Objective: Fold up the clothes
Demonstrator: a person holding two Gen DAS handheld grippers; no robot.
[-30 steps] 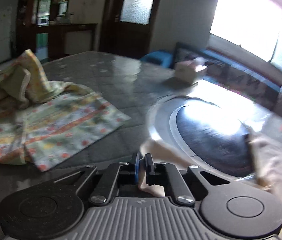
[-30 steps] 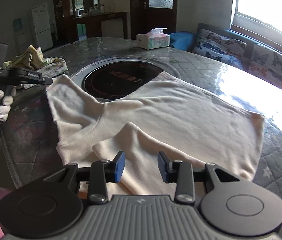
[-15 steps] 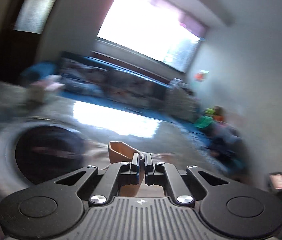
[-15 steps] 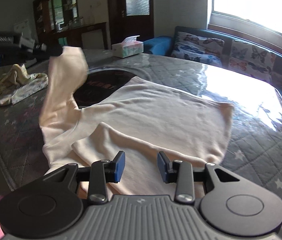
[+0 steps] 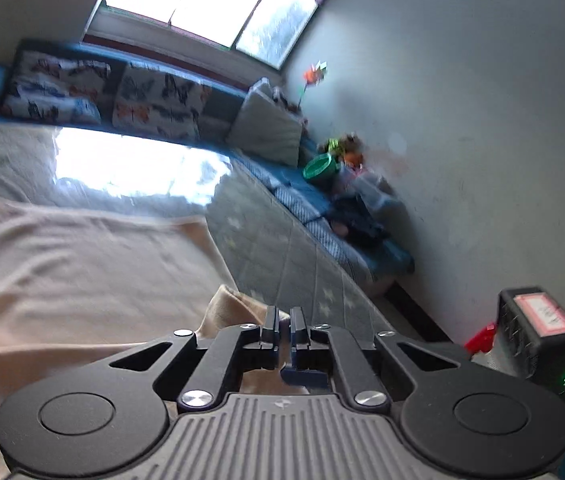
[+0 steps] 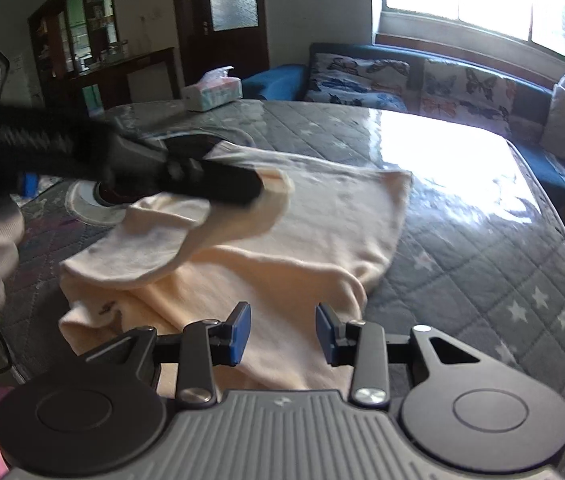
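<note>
The left gripper (image 5: pixel 281 322) is clamped on a sleeve (image 6: pixel 170 236) of the cream shirt (image 6: pixel 306 232), holding it up over the shirt body, which lies ahead of it toward the table's (image 6: pixel 482 248) far right edge. The right gripper (image 6: pixel 282 334) hangs open just above the near hem. Shirt's long axis runs near edge to far edge. It looks soft, knit, a bit rumpled, one sleeve already lying inward.
</note>
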